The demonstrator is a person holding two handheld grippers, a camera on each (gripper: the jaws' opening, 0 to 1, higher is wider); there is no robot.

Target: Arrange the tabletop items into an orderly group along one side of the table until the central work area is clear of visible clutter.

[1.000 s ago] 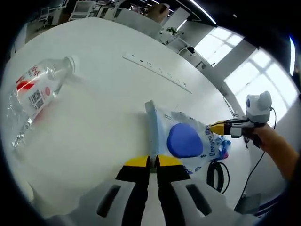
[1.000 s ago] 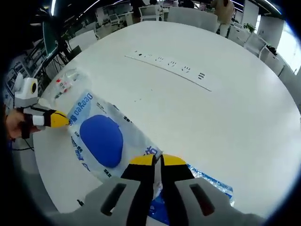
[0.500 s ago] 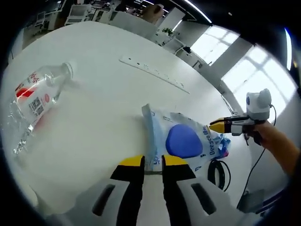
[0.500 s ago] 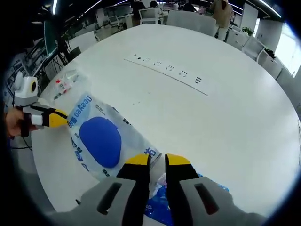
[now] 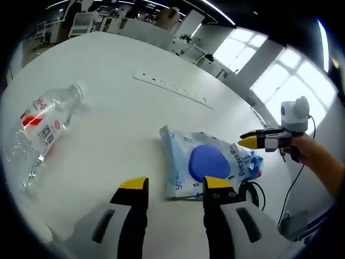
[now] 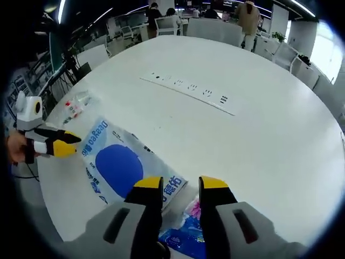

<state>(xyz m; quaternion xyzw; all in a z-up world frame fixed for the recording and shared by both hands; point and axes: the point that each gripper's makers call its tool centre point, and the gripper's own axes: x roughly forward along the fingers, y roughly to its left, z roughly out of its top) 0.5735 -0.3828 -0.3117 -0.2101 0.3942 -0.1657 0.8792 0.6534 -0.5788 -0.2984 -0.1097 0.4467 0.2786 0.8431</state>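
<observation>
Packet lies flat between both parted hand-held grippers.

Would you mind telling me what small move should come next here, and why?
Probably reach the left gripper toward the bottle. Both grippers are open and clear of the bag, which lies flat near the table edge, while the bottle lies on its side apart from it.

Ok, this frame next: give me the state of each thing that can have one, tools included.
left tool: open, holding nothing, just short of the bag's edge
right tool: open, holding nothing, at the bag's other end
plastic bag: lying flat on the table, released
water bottle: lying on its side, looks empty
power strip: set flat in the table, nothing plugged in
</observation>
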